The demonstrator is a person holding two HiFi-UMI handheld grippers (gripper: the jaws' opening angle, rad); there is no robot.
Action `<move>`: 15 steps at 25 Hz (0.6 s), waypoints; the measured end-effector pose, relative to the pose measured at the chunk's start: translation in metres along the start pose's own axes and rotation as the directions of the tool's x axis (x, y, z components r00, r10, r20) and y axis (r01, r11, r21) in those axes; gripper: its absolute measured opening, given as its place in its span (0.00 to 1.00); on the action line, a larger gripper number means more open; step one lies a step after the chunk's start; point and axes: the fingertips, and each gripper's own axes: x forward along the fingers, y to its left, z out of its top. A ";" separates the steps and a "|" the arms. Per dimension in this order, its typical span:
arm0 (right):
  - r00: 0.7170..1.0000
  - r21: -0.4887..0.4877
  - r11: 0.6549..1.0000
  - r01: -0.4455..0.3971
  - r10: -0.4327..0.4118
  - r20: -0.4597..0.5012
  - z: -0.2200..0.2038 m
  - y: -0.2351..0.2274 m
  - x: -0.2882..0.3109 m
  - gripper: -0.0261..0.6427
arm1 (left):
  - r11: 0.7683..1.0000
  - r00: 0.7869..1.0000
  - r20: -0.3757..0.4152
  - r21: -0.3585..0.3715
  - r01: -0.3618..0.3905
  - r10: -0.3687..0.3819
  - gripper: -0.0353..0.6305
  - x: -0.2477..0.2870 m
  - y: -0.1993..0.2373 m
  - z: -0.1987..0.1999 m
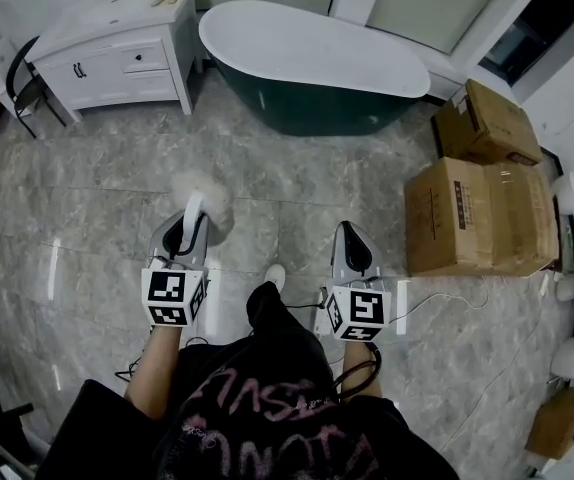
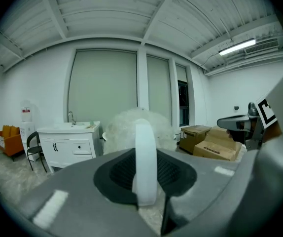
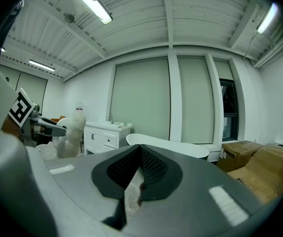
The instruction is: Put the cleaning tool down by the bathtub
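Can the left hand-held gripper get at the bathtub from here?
Probably yes, after a step forward: only floor lies between the left hand-held gripper, shut on the fluffy duster, and the bathtub.

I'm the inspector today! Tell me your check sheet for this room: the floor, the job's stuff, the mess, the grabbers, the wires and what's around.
Surface: glossy grey tiled floor.
Job's things: fluffy white cleaning tool, held off the floor; bathtub ahead, apart from it.
Clutter: cardboard boxes stacked at the right.
Grippers: left gripper shut on the tool's white handle; right gripper shut, nothing between its jaws.
Cables: thin white cable on the floor beside the boxes.
Surroundings: white vanity cabinet, dark chair, covered windows.
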 end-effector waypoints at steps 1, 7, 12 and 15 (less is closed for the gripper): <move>1.000 0.002 1.000 -0.003 0.003 -0.007 -0.001 -0.006 0.011 0.06 | 1.000 1.000 -0.008 -0.003 -0.001 0.001 0.18 0.011 0.001 0.000; 0.999 0.016 1.000 -0.019 0.020 -0.048 0.000 -0.038 0.074 0.06 | 1.000 0.998 -0.070 -0.015 -0.007 0.006 0.18 0.079 0.015 0.006; 0.997 0.034 0.999 -0.022 0.025 -0.072 0.001 -0.073 0.125 0.06 | 1.000 0.996 -0.084 0.010 0.011 -0.010 0.18 0.138 0.011 0.025; 0.995 0.028 0.999 -0.045 0.047 -0.082 0.002 -0.084 0.153 0.06 | 1.000 0.996 -0.094 0.007 0.007 -0.006 0.18 0.165 0.013 0.031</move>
